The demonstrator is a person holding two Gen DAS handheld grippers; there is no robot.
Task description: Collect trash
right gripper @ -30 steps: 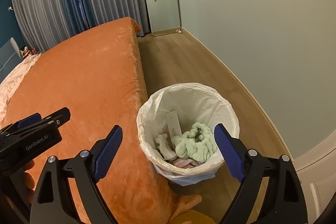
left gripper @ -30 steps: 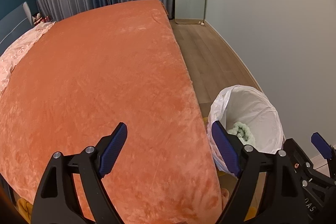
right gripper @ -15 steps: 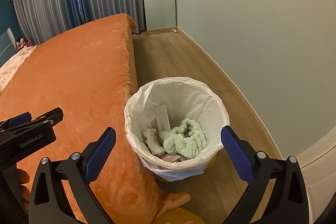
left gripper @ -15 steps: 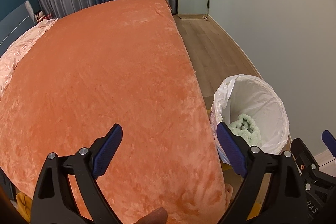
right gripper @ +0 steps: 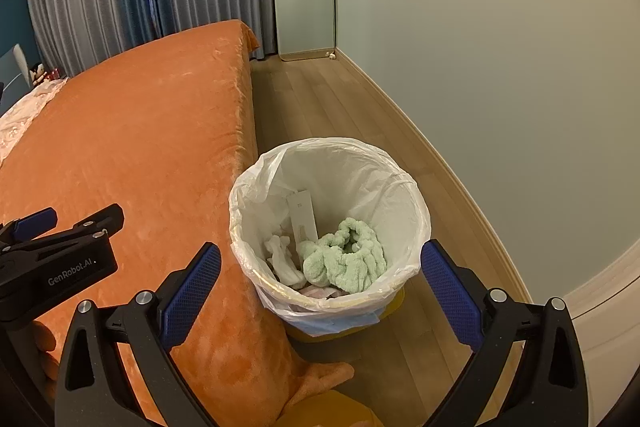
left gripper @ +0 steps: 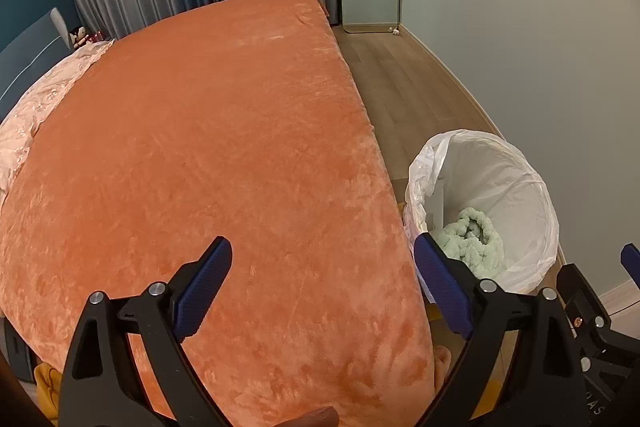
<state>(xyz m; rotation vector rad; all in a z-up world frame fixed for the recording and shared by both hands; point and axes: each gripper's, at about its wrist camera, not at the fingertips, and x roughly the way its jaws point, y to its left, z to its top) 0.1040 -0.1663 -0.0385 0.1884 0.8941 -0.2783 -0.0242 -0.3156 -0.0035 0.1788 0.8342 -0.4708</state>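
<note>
Right wrist view: right gripper (right gripper: 320,281) spread wide, empty, jaws just been opening, poised above round bin with white plastic liner (right gripper: 256,183) on wooden floor, touching edge of orange plush bedspread (right gripper: 132,147). Inside bin: fluffy mint-green knitted bundle (right gripper: 346,261), flat white card (right gripper: 303,217), crumpled white tissue (right gripper: 282,259). Left gripper (left gripper: 322,281) also wide, empty (jaws just been opening), over bedspread. Judged step: drop-off done; bedspread shows no loose trash. Next move calls for searching elsewhere in room.

bedspread (left gripper: 208,147): plush orange velvet | bin liner (right gripper: 340,167): thin glossy plastic | floor (right gripper: 320,107): matt wood
</note>
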